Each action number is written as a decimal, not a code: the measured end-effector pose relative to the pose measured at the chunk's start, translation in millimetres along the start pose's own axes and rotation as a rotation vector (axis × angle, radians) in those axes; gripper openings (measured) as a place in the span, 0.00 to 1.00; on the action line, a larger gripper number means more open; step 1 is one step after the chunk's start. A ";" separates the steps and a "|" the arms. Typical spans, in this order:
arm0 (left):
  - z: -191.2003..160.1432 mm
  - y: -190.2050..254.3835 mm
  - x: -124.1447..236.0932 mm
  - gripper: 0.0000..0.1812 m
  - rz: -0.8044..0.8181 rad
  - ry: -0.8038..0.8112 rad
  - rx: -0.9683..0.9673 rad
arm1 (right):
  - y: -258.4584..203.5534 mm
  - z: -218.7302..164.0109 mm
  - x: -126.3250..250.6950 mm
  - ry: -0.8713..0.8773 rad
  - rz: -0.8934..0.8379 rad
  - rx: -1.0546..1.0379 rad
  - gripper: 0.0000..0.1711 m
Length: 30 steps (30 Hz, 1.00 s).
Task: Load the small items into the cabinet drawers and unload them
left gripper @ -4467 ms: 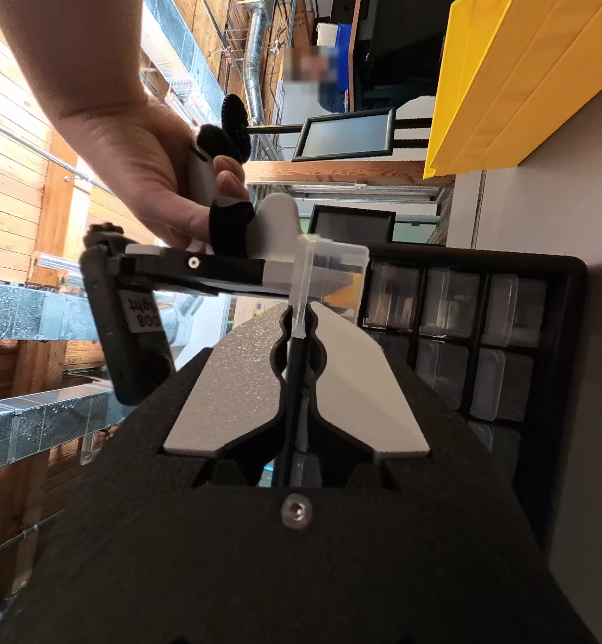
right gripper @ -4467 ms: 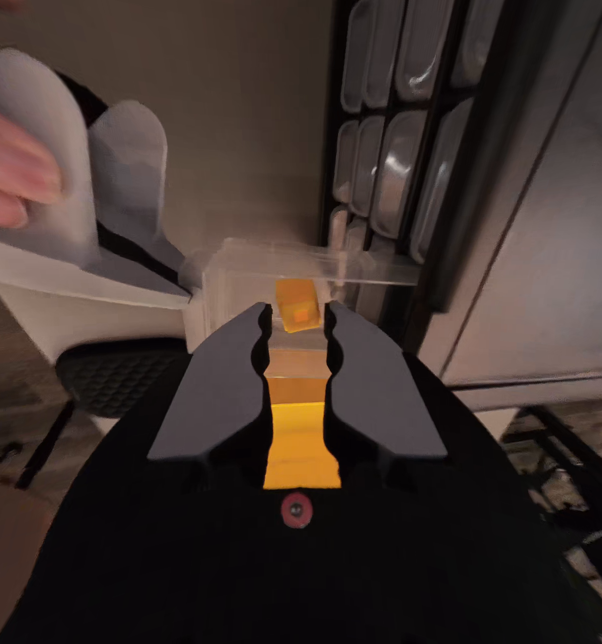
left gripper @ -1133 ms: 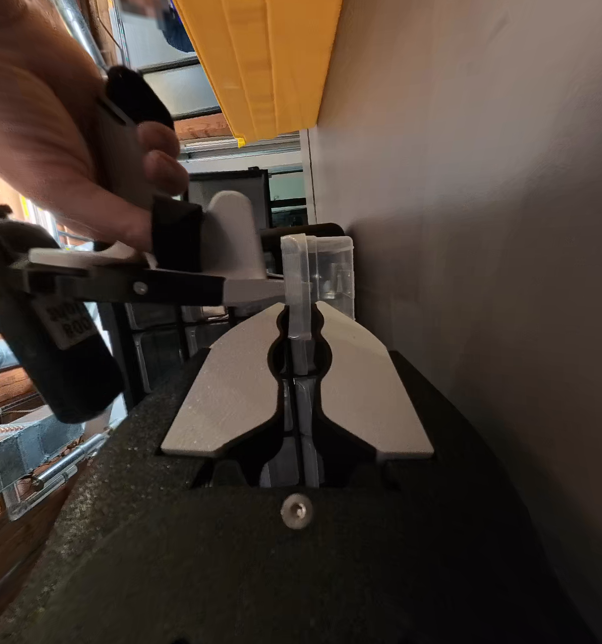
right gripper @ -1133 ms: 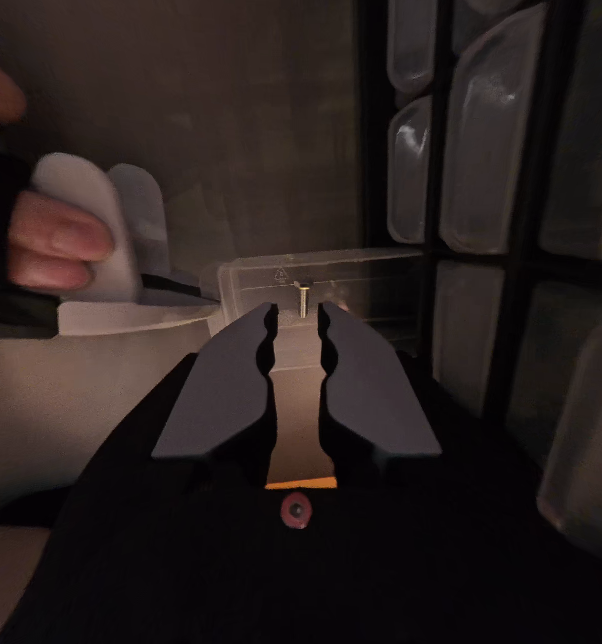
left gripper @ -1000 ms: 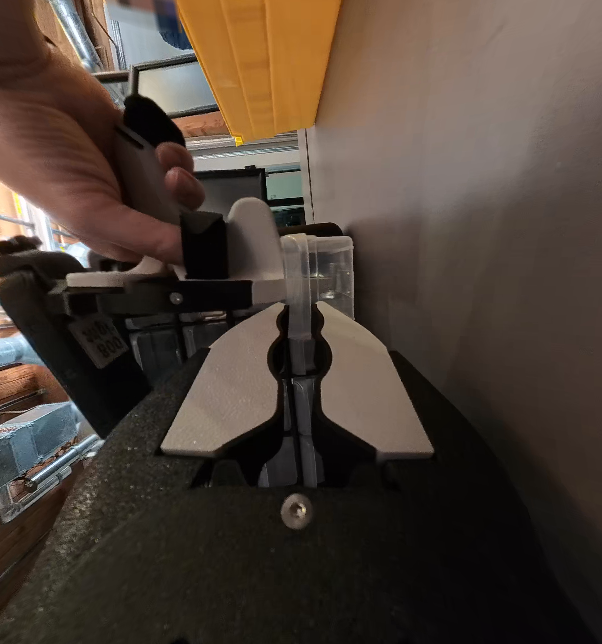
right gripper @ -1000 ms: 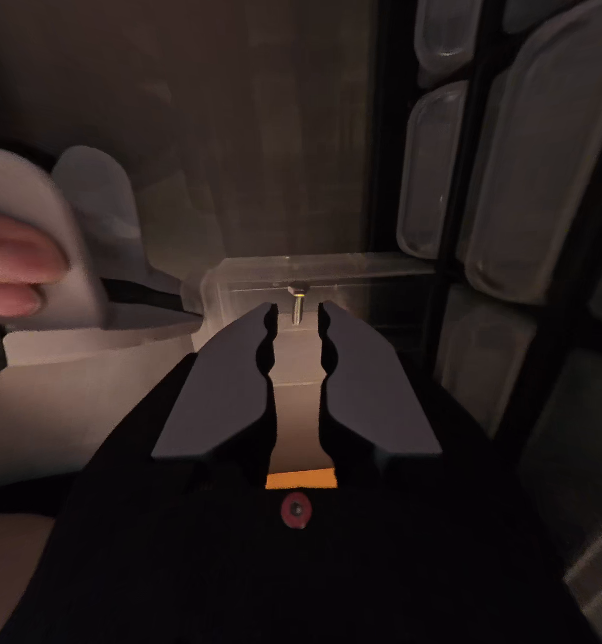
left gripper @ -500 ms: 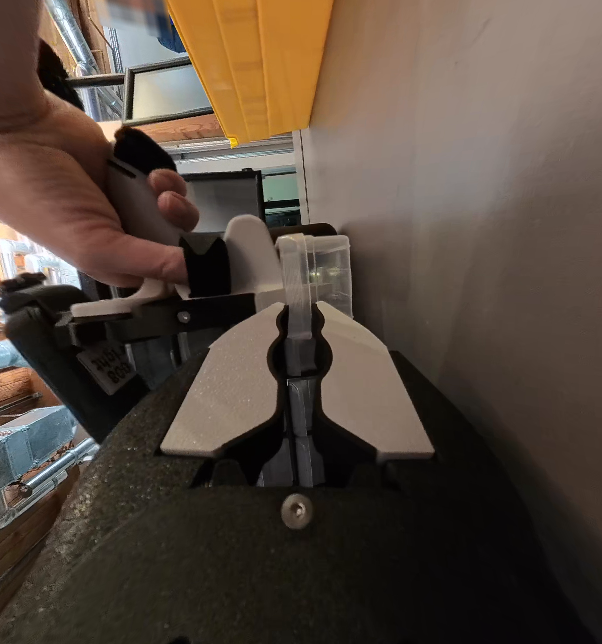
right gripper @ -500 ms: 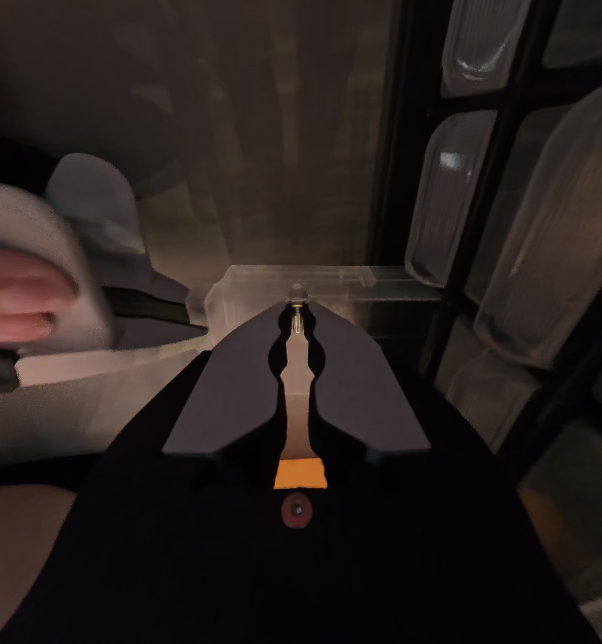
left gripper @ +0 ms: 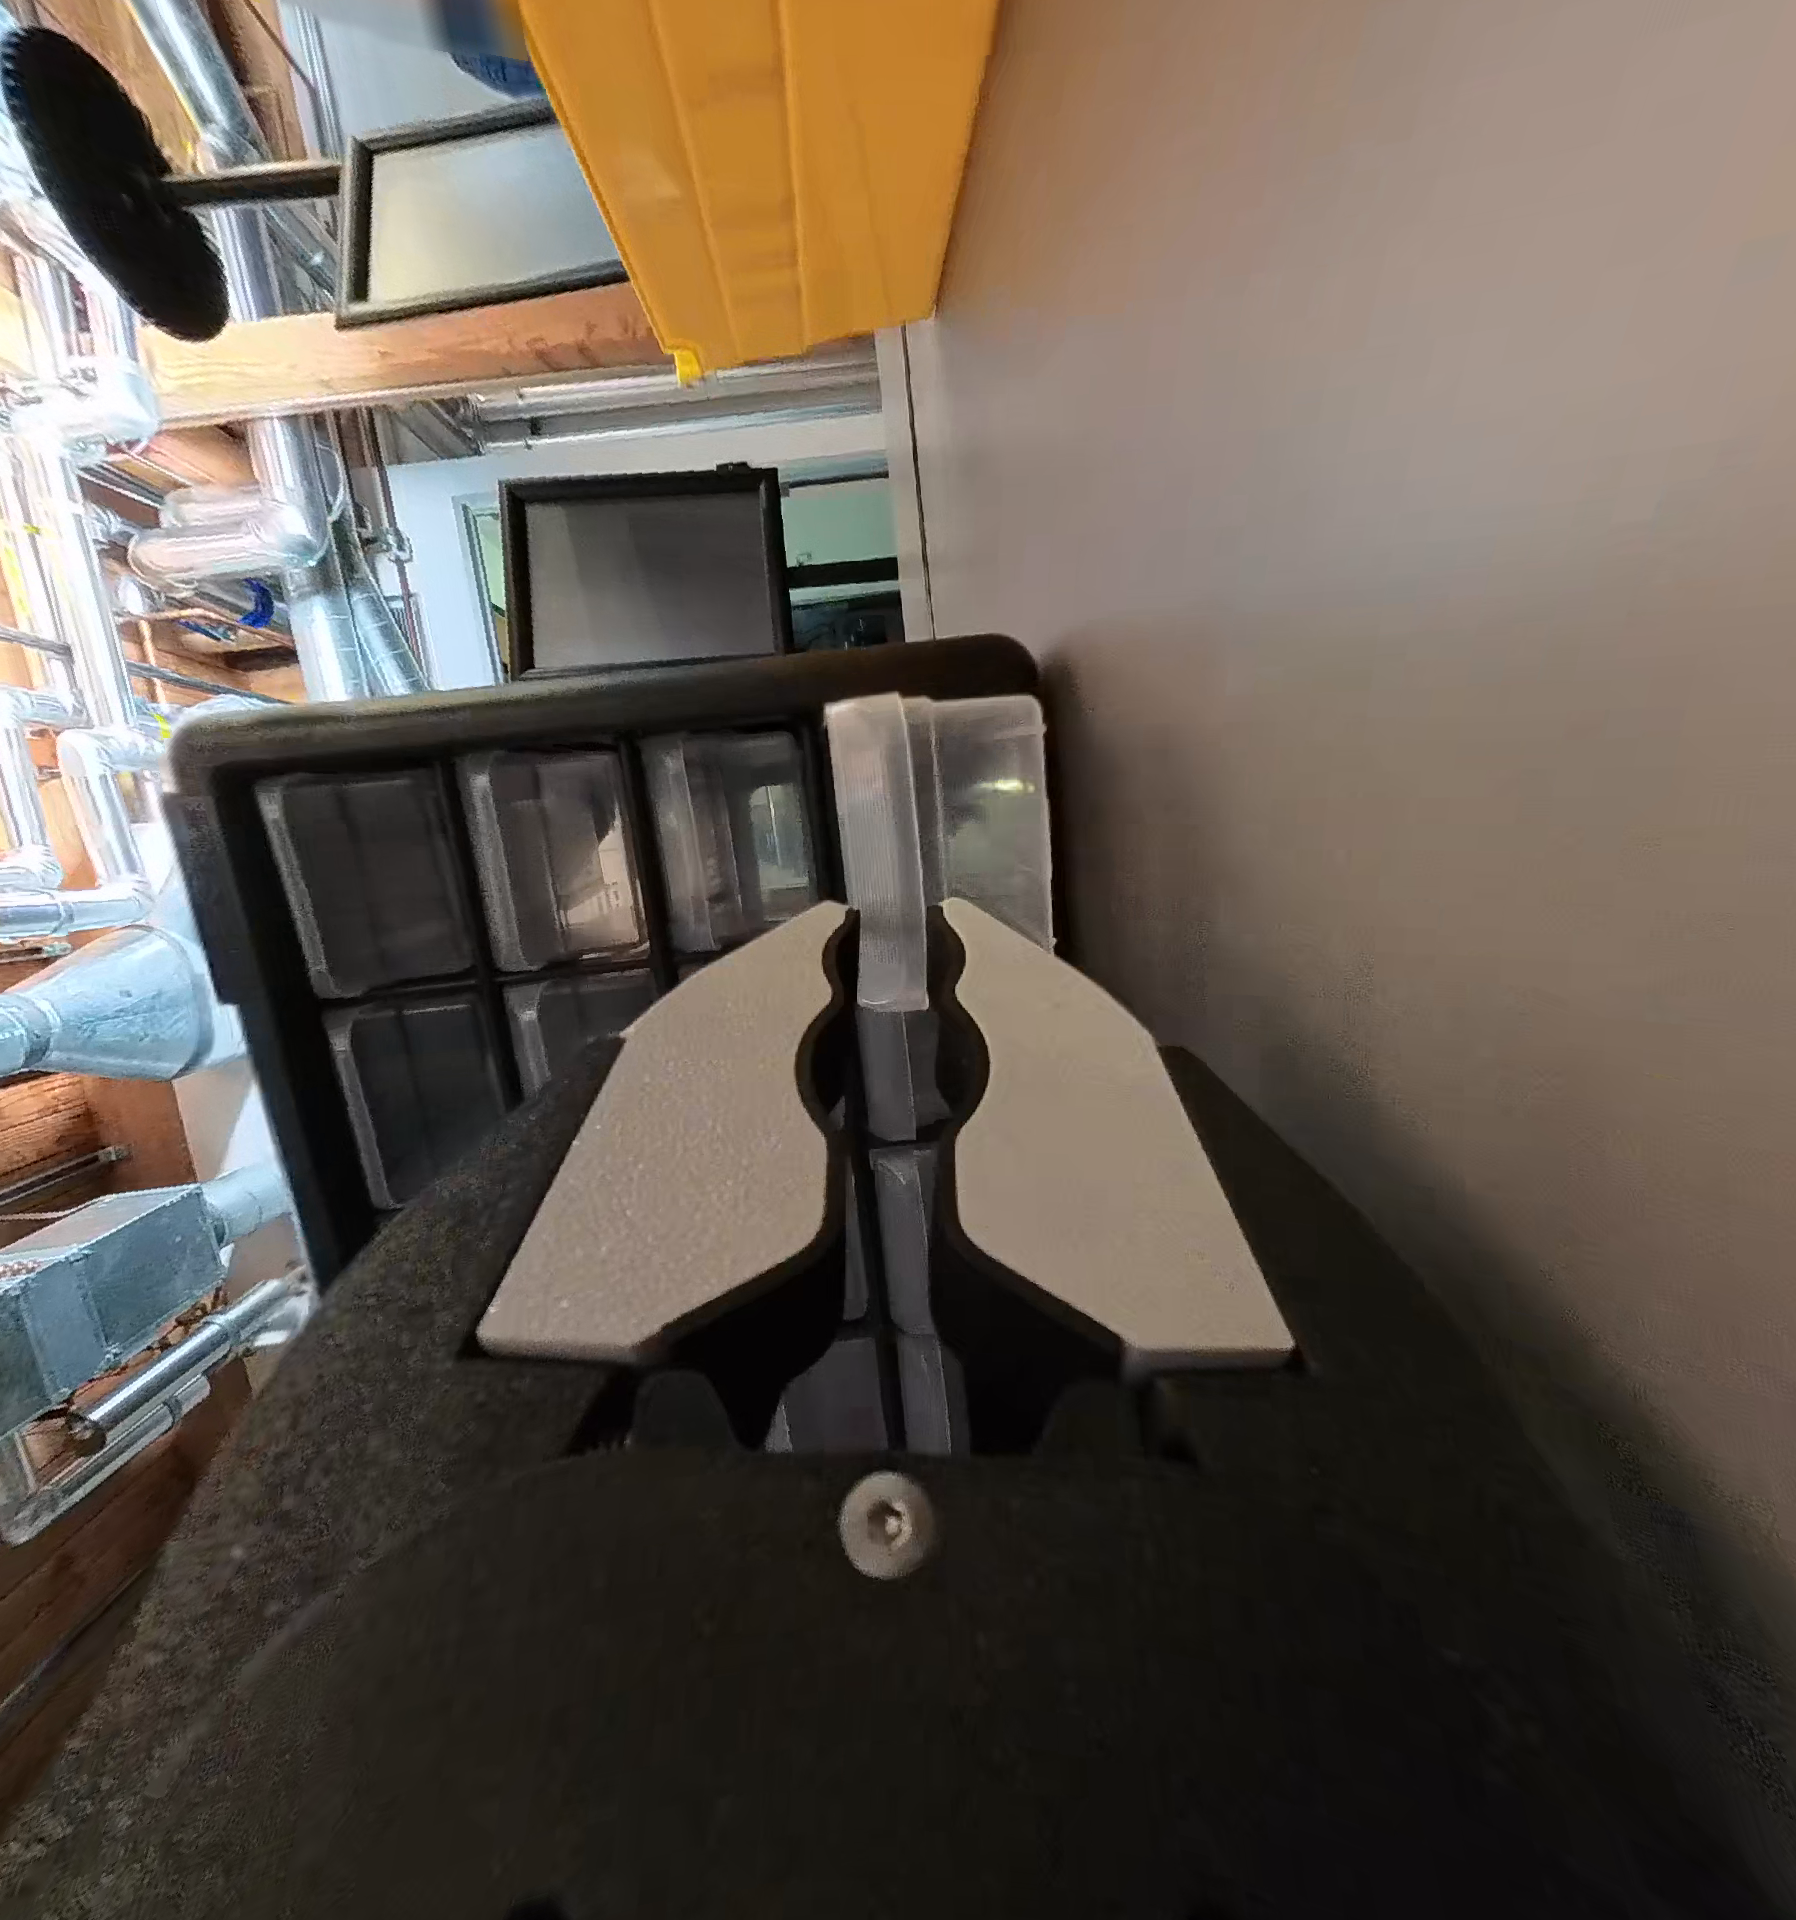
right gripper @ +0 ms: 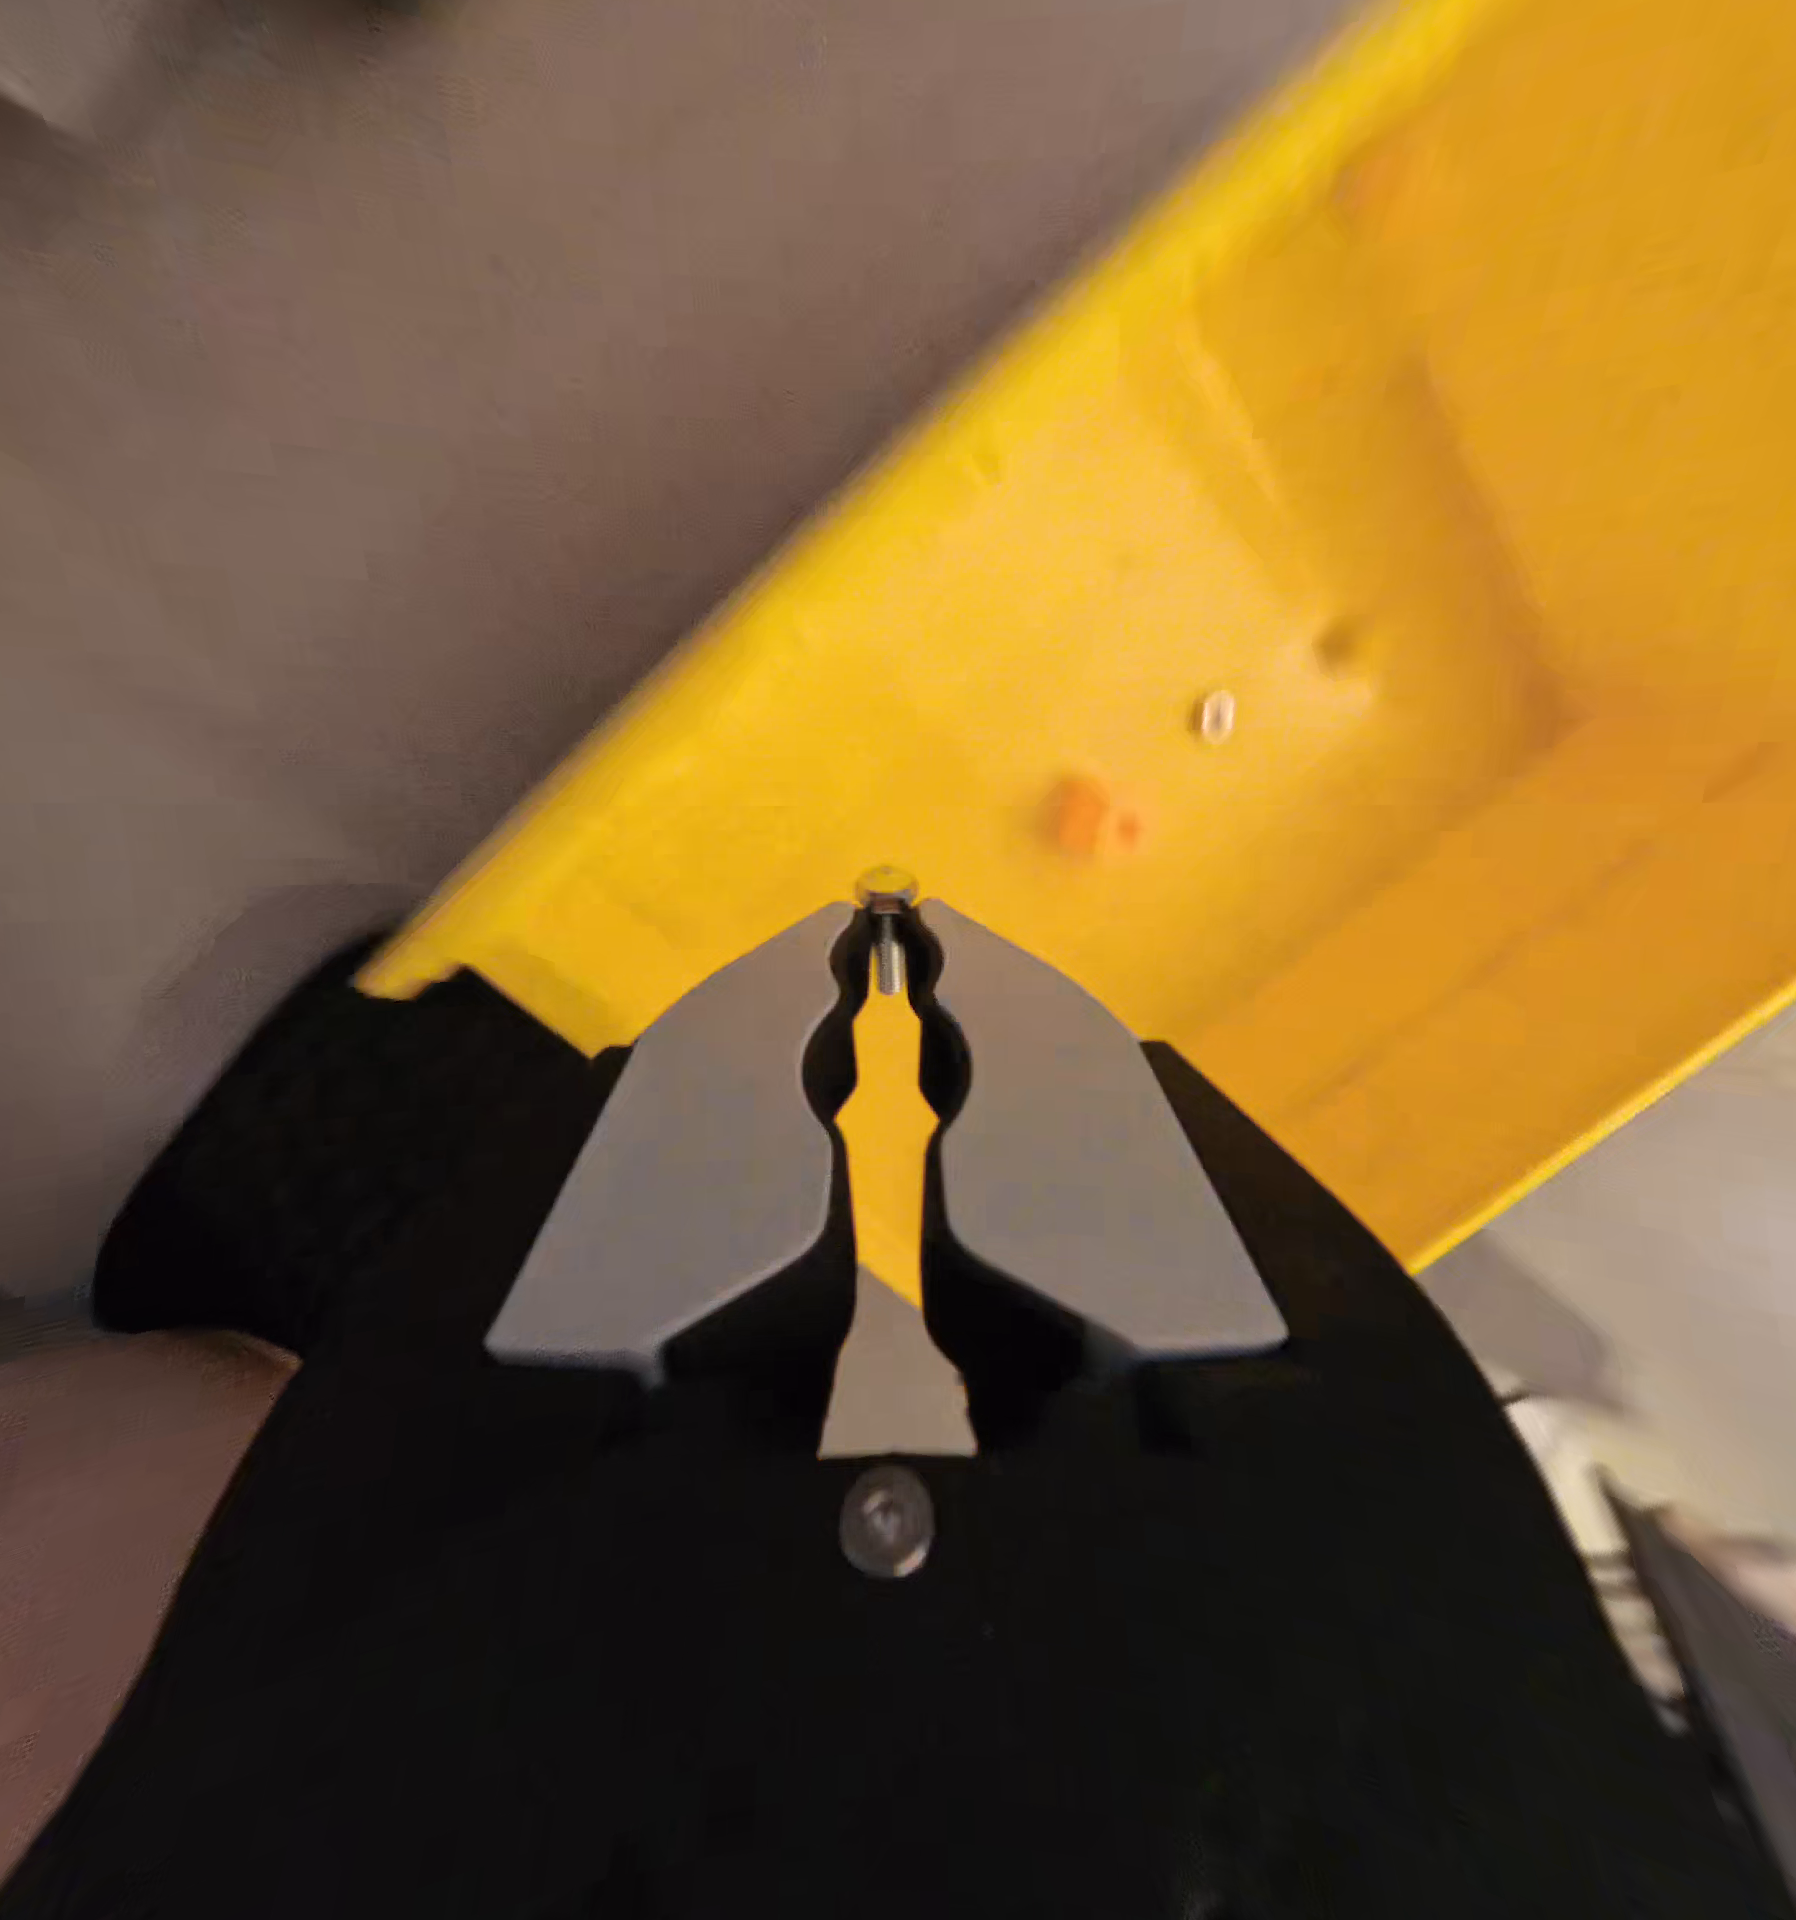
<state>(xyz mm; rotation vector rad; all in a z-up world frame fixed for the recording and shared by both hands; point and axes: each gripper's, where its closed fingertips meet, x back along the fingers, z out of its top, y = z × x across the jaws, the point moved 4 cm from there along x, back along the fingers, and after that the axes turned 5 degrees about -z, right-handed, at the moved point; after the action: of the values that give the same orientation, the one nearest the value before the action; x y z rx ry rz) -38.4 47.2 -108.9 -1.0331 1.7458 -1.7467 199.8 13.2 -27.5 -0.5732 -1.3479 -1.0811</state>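
While left gripper [left gripper: 892, 914] clamps drawer [left gripper: 935, 821] — right gripper [right gripper: 886, 906] pinches screw [right gripper: 886, 951].

A plain grey table [left gripper: 1393, 520] carries everything here; seen from the left gripper's camera it runs along that gripper's right side. Directly ahead of that gripper a black drawer cabinet [left gripper: 229, 935] with clear drawers sits on it. Farther ahead, beyond the cabinet, a yellow bin [left gripper: 769, 177] sits on the same surface. From the right gripper's camera the bin [right gripper: 1289, 520] lies just past the fingertips, bare table [right gripper: 354, 416] to their left.
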 end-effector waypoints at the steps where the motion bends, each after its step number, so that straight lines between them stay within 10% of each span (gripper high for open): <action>1: -2.4 -1.1 -5.1 0.06 -0.004 -0.010 0.004 | 9.8 -13.3 -14.0 -0.046 0.029 -0.056 0.04; 14: -18.2 -11.5 -54.5 0.06 -0.005 -0.081 -0.017 | 26.1 -41.0 -98.1 -0.208 0.156 -0.059 0.05; 30: -26.5 -15.4 -41.1 0.22 0.005 -0.053 0.046 | 30.8 1.3 -7.1 0.030 -0.155 -0.018 0.12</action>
<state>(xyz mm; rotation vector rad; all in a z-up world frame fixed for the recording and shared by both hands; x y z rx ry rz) -30.8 97.0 -99.1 -1.0451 1.6670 -1.7316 226.8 29.8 -26.6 -0.4697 -1.3752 -1.2235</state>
